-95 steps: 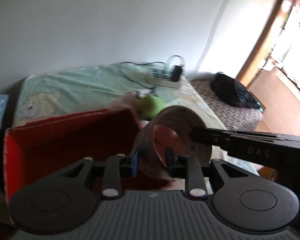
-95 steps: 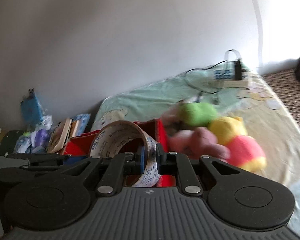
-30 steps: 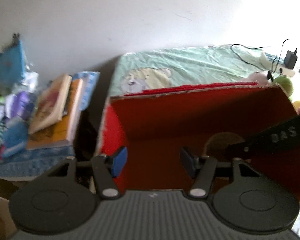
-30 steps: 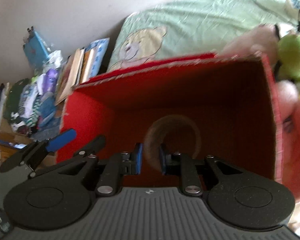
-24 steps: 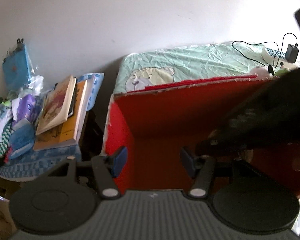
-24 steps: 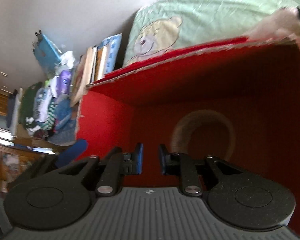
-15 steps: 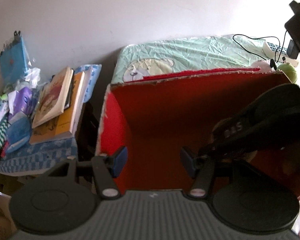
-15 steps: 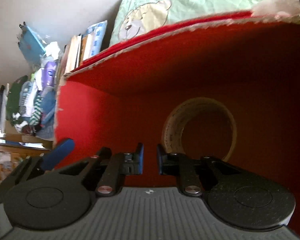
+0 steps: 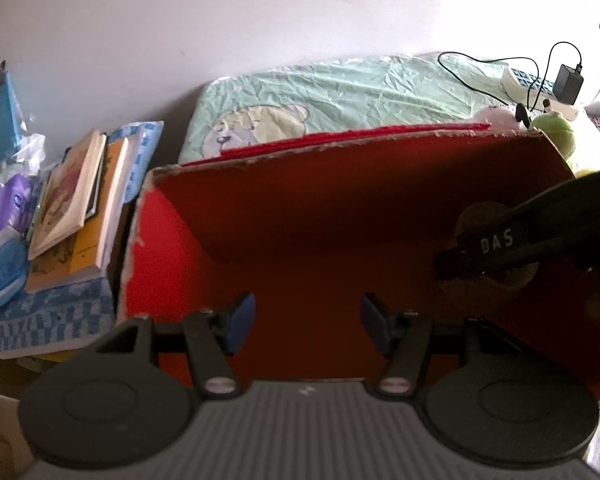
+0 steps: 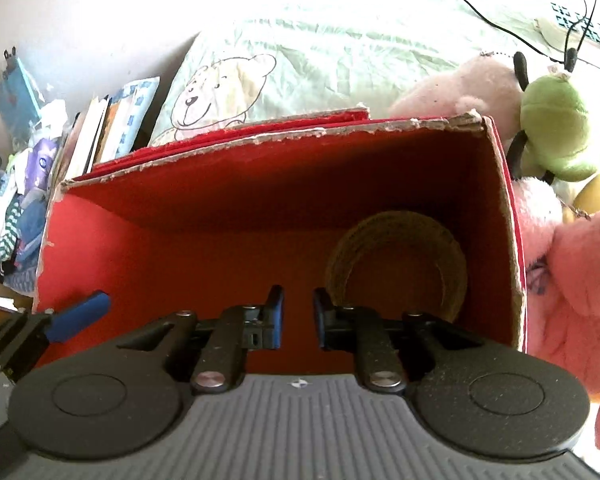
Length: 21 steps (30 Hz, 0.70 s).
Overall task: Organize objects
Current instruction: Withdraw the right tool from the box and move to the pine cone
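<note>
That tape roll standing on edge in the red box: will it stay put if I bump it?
Probably not. The tape roll stands on its curved rim near the right wall of the red box, so a nudge would likely roll it or tip it flat. It looks like a hollow cardboard ring, so probably light and fairly stiff. The right gripper hangs open, touching nothing.

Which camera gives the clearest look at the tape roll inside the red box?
The right wrist view: the tape roll lies unobstructed on the floor of the red box, near its right wall, ahead of the right gripper. In the left wrist view the roll is dim and mostly hidden behind the other gripper's black body.
</note>
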### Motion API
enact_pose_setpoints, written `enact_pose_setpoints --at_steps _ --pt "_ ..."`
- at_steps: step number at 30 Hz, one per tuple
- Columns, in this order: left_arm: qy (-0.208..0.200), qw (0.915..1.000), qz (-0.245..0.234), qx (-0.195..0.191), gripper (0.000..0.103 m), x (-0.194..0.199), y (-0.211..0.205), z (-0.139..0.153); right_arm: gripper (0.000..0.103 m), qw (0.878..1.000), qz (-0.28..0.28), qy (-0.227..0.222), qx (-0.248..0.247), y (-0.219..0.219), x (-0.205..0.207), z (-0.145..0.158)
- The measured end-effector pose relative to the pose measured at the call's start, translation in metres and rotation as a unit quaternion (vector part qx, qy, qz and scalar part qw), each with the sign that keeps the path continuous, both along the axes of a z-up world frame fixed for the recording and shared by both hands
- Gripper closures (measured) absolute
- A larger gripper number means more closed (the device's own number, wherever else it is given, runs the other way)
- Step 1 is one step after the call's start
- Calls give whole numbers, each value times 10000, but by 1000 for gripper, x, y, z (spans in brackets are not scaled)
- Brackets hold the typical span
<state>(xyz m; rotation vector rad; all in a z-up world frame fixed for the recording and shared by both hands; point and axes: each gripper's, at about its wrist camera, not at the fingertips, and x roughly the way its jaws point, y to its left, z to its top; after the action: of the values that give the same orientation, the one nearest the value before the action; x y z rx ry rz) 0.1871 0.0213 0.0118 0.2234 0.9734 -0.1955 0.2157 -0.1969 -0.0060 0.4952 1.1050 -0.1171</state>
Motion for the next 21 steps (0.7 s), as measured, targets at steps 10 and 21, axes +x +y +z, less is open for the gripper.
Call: enact_pose_setpoints --at_steps 10,21 --pt "-294 9996 -29 23 31 -27 -3 30 80 9987 89 -490 -95 26 -37 40" --pt "-639 9976 139 235 19 -76 -3 61 78 9933 97 -989 -588 38 -80 66"
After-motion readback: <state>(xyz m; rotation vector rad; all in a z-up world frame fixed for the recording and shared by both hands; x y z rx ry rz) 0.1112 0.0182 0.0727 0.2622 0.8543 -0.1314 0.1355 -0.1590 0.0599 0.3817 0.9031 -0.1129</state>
